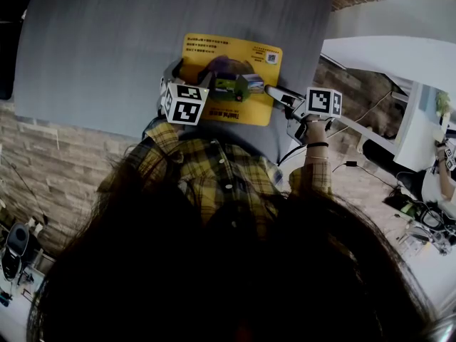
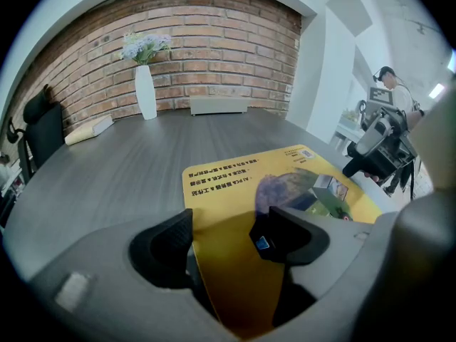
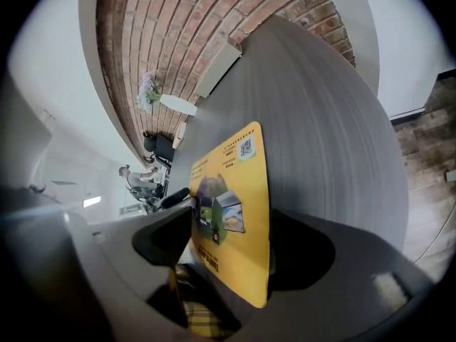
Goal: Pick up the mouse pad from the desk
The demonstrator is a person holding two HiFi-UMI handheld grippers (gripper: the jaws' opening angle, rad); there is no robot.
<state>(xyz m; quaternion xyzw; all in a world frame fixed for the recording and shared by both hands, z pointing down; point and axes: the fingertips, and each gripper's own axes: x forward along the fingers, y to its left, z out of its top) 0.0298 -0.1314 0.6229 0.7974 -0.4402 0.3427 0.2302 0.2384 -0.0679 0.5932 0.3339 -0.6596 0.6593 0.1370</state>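
You have the yellow mouse pad (image 1: pixel 229 63) lying on the grey counter (image 1: pixel 92 55) right in front of you, with its near edge close to the counter's edge by your plaid shirt (image 1: pixel 214 164). Your left gripper (image 1: pixel 203 84) is at the pad's near left corner and your right gripper (image 1: pixel 278 93) is at its near right corner. In the left gripper view, the fingers of the left gripper (image 2: pixel 224 234) stand well apart. The near part of the pad (image 2: pixel 242 191) runs down between them, and the right-hand finger (image 2: pixel 288 235) overlaps its printed face; they are not closed on it. In the right gripper view, the right gripper (image 3: pixel 231 234) is rolled onto its side, so the pad (image 3: pixel 231 191) shows almost edge-on. It passes through a wide gap between the two fingers, close beside one finger (image 3: pixel 303 251) and clear of the other. Beyond the pad's far edge, near the brick wall (image 2: pixel 214 41), stand a white vase (image 2: pixel 144 92) of pale flowers and a low grey box (image 2: pixel 218 105).
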